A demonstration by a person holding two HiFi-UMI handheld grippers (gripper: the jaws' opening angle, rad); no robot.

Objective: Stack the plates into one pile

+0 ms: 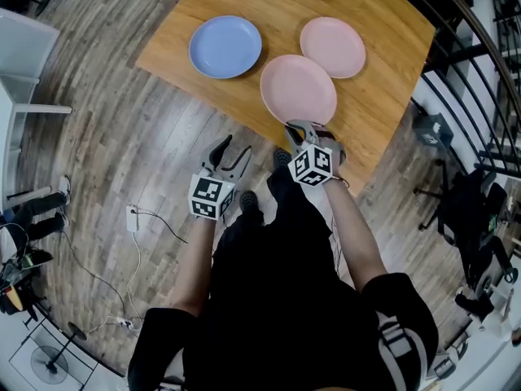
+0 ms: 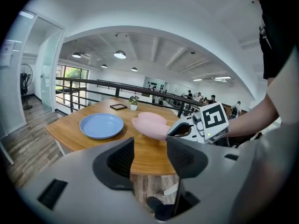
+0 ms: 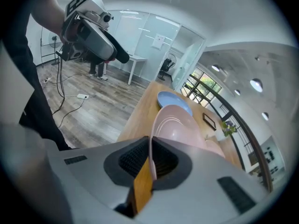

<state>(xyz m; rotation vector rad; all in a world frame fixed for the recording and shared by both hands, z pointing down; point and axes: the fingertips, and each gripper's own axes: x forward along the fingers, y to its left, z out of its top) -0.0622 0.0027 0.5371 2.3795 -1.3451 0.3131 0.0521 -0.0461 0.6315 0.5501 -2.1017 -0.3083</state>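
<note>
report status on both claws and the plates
Right claw shut on rim of near pink plate, tilted up off table. Left claw open, empty. Blue plate and far pink plate flat, unstacked. Path looks clear.

A blue plate (image 1: 225,46), near pink plate (image 1: 298,88) and far pink plate (image 1: 333,46) contrast with the brown wood-grain table (image 1: 383,96).

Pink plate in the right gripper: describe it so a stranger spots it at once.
Find the wooden table. Beside the blue plate and far pink plate, the near pink plate is the only one whose rim is pinched in the right gripper.
</note>
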